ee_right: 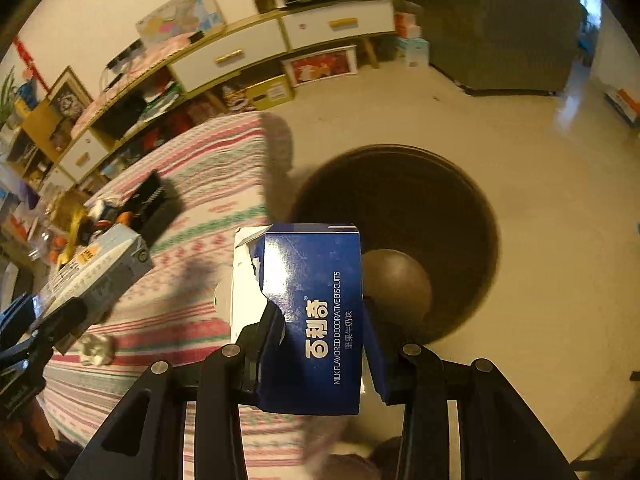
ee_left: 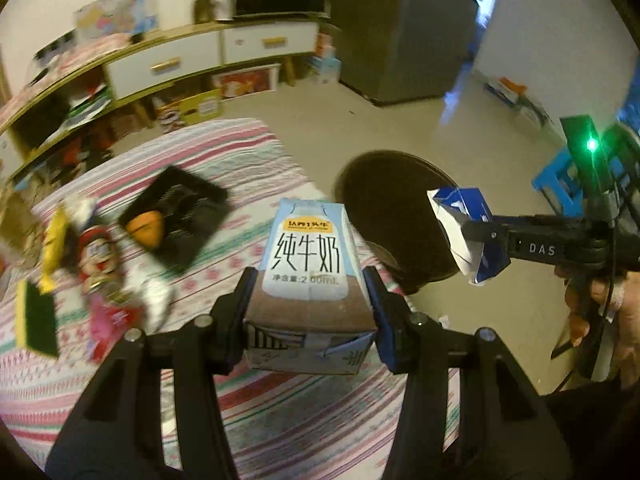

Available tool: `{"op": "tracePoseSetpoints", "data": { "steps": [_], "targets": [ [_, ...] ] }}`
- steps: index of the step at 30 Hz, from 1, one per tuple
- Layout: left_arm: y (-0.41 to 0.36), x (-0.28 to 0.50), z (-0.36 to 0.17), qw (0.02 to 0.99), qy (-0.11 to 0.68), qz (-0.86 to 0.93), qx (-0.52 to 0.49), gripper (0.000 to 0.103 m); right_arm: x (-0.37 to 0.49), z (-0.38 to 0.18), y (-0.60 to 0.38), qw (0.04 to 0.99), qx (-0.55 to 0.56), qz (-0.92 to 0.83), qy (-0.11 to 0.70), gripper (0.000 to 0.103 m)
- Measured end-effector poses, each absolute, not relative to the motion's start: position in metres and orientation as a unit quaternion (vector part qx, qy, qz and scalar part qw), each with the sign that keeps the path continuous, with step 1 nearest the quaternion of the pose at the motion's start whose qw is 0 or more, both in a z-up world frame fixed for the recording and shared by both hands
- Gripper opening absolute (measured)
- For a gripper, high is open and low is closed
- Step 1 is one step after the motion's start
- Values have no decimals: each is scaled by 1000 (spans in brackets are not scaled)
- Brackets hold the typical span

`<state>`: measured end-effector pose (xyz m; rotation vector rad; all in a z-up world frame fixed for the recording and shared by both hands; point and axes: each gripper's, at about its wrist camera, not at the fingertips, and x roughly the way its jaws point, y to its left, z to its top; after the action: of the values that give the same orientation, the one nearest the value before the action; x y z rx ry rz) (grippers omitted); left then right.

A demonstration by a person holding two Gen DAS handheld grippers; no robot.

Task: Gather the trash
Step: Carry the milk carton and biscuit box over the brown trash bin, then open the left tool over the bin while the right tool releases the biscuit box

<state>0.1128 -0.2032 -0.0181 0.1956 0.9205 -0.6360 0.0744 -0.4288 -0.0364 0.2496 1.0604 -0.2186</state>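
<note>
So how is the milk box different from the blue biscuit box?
The milk carton is pale blue and brown; the biscuit box is dark blue. The milk carton looks whole, while the biscuit box is torn open. The left hand-held gripper grips the milk carton; the right hand-held gripper grips the biscuit box. Both are held up.

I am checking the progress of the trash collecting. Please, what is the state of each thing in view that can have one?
Left gripper: shut on the milk carton.
Milk carton: held, lifted over the striped cloth.
Right gripper: shut on the biscuit box.
Biscuit box: held, torn open at one end.
Round dark bin: open at the top, on the floor.
</note>
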Motion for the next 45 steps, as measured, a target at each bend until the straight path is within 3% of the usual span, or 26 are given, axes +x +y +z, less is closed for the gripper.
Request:
{"op": "tracePoseSetpoints", "data": {
  "steps": [10,19,22,24,26,45],
  "targets": [
    [-323,133,-60,796,465,-361,137,54,62,-46,-487,834,150,-152,509,40],
    [-359,142,-82,787,481,-358,145,54,57,-56,-511,821,167,-166,520,40],
    [-356,139,-81,792,472,-360,144,56,58,-57,-514,820,165,-168,521,40],
    [-354,139,-82,799,466,-346,158,85,60,-60,-514,819,165,-170,522,40],
    [-344,136,-77,815,449,-328,161,92,61,-61,-515,818,165,-171,524,40],
    [-218,128,-22,840,458,-278,84,98,84,-79,-500,804,153,-187,544,42]
  ]
}}
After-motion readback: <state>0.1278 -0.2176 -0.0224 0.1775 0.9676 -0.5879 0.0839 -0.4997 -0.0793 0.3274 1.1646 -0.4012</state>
